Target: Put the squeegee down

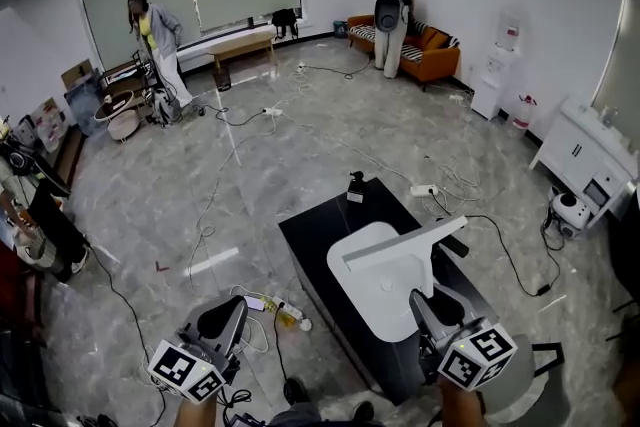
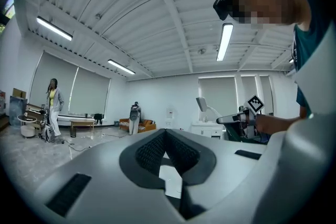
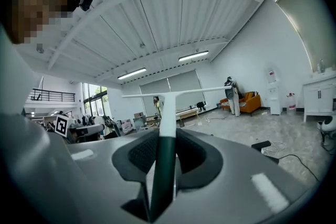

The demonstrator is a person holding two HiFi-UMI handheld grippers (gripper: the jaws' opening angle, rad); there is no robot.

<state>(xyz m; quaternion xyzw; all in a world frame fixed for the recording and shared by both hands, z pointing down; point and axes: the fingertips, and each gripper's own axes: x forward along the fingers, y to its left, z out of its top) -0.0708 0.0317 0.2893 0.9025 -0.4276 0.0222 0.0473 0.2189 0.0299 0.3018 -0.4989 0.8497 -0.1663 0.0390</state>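
The squeegee (image 1: pixel 400 250) has a long white blade set crosswise on a white and dark green handle (image 3: pixel 167 113). My right gripper (image 1: pixel 432 307) is shut on that handle, which stands up between the pads in the right gripper view. In the head view the blade hangs over a white rounded slab (image 1: pixel 370 300) on the black table (image 1: pixel 315 235). My left gripper (image 1: pixel 222 320) is at the lower left, off the table over the floor. Its jaws are together with nothing in them (image 2: pixel 166 132). The left gripper view also shows the right gripper (image 2: pixel 239 119).
A small black device (image 1: pixel 355 187) stands at the table's far edge. Cables and a yellow item (image 1: pixel 287 317) lie on the floor left of the table. One person (image 1: pixel 160 40) stands far left and another (image 1: pixel 392 15) by an orange sofa (image 1: pixel 435 55). A white cabinet (image 1: pixel 590 155) is right.
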